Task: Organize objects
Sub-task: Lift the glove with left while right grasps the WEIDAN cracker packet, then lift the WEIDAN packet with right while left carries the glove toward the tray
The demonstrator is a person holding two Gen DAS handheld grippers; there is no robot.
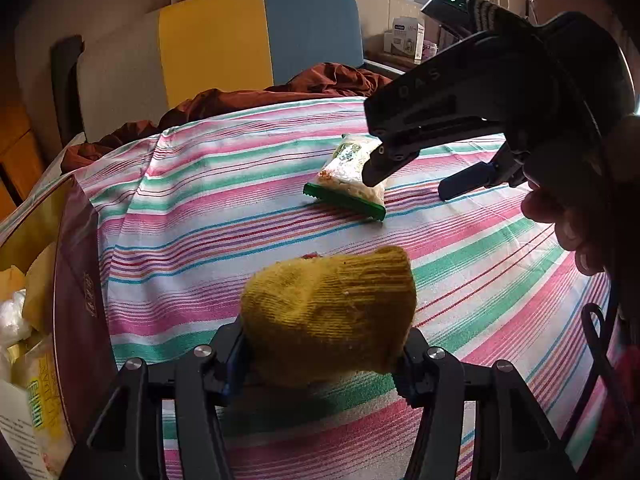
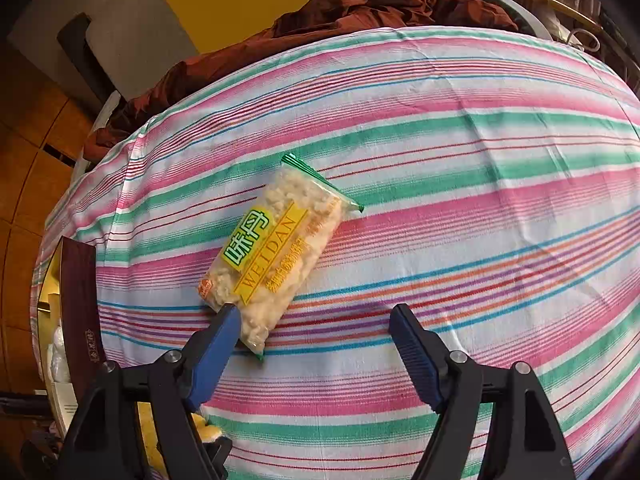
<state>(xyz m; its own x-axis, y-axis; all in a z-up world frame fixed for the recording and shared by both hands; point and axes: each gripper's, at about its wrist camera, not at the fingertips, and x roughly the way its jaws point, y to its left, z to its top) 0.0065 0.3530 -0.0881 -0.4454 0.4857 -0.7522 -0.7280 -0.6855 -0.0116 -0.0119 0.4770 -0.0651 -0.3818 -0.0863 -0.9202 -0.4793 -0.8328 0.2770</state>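
We had the left gripper (image 1: pixel 324 354) clamped on a mustard-yellow knitted sock (image 1: pixel 330 314), pads pressing both sides, sock lifted above the striped cloth (image 1: pixel 208 200) on the worktop; right gripper (image 2: pixel 314 318) stood open, tilted steeply down over the snack packet (image 2: pixel 276 252); its left finger (image 2: pixel 218 344) overlapped the packet's near corner, whether it touched we could not tell; the right finger stood well clear of it, nothing pinched. Packet lay flat on the cloth, green sealed edges at both ends, "WEIDAN" on a yellow band, pale pieces inside. In the left wrist view the same packet (image 1: pixel 352 176) sat beyond the sock with the right gripper (image 1: pixel 412 178) above it, a hand (image 1: pixel 576 216) on its handle. A dark red box (image 1: pixel 76 280) stood at the worktop's left edge, bags inside; brown fabric (image 2: pixel 360 12) bunched at the far edge.
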